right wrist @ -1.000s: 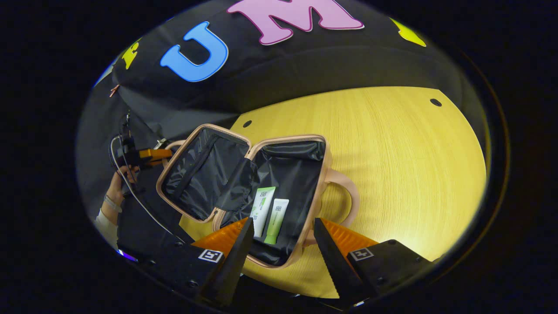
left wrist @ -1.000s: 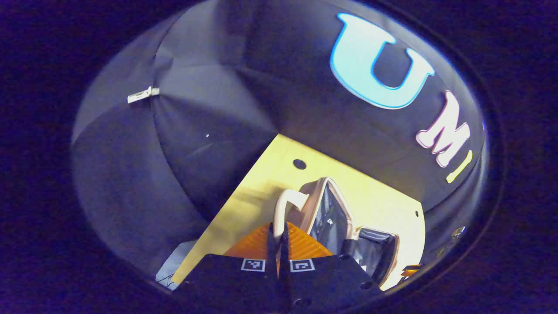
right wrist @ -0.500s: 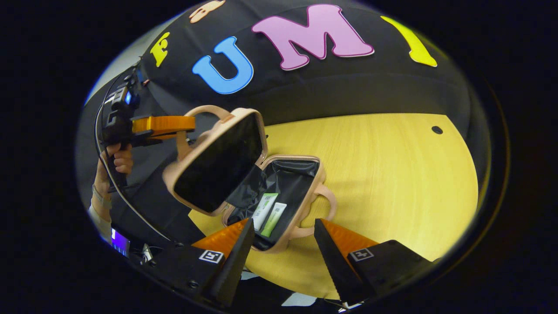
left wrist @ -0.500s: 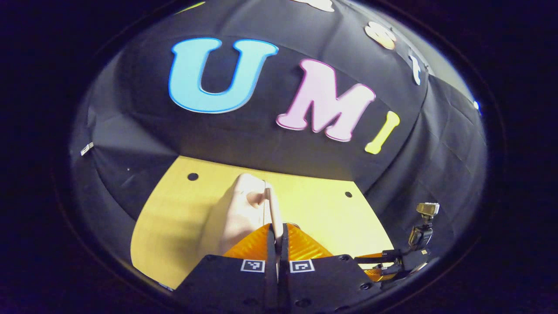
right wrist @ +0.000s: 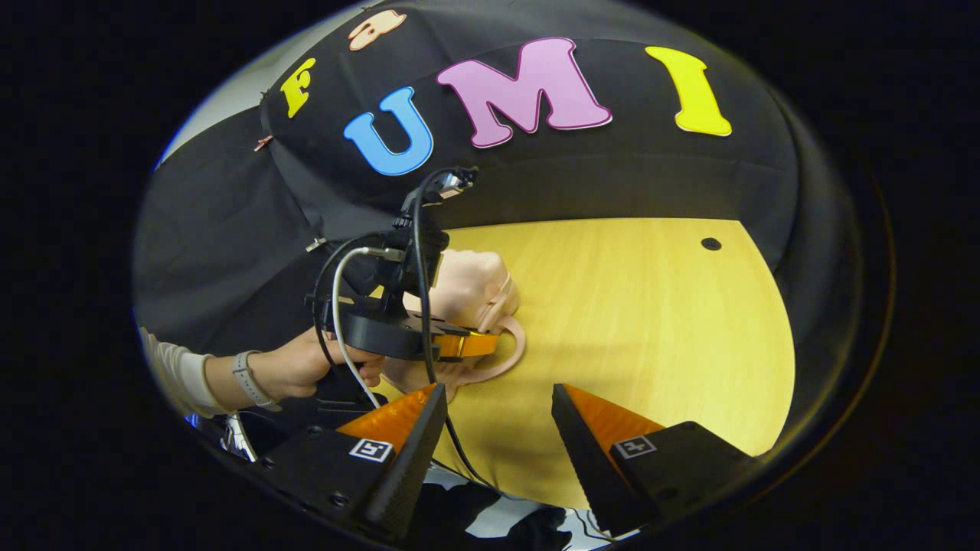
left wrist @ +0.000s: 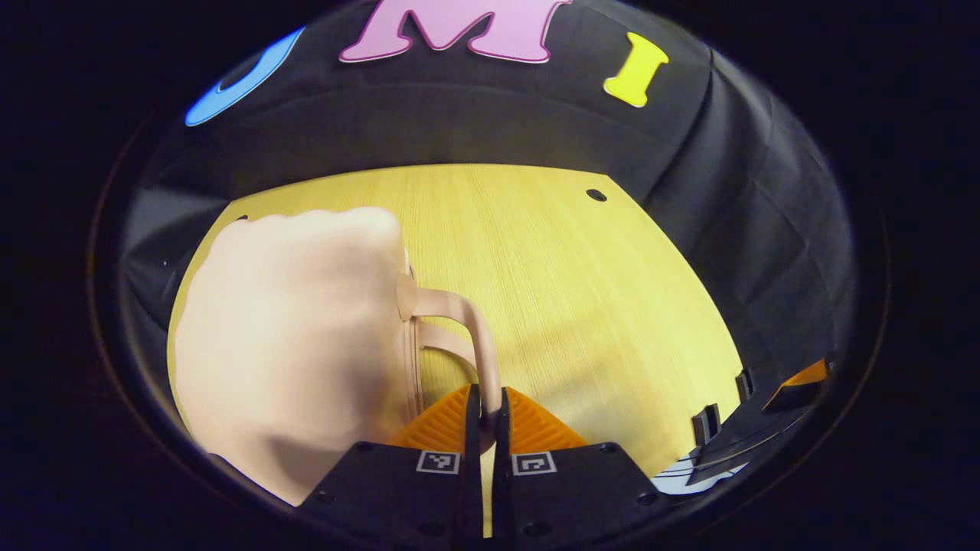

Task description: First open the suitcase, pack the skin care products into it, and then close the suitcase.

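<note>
The closing step looks nearly done: the small pale pink soft-sided suitcase (left wrist: 291,337) lies with its lid down on the yellow wood-grain surface (left wrist: 582,306). The left tongs (left wrist: 484,413) are pinched tight on its slim, smooth looped handle (left wrist: 478,337), while the right tongs (right wrist: 494,428) hover spread wide and empty, nearby. Next, I judge, comes letting go and checking the rounded, matte shell sits flush.

My right gripper (right wrist: 494,417) hangs wide open; left gripper (right wrist: 490,344) pinches the closed suitcase's (right wrist: 467,287) handle (right wrist: 513,356) on the bench (right wrist: 651,321).
</note>
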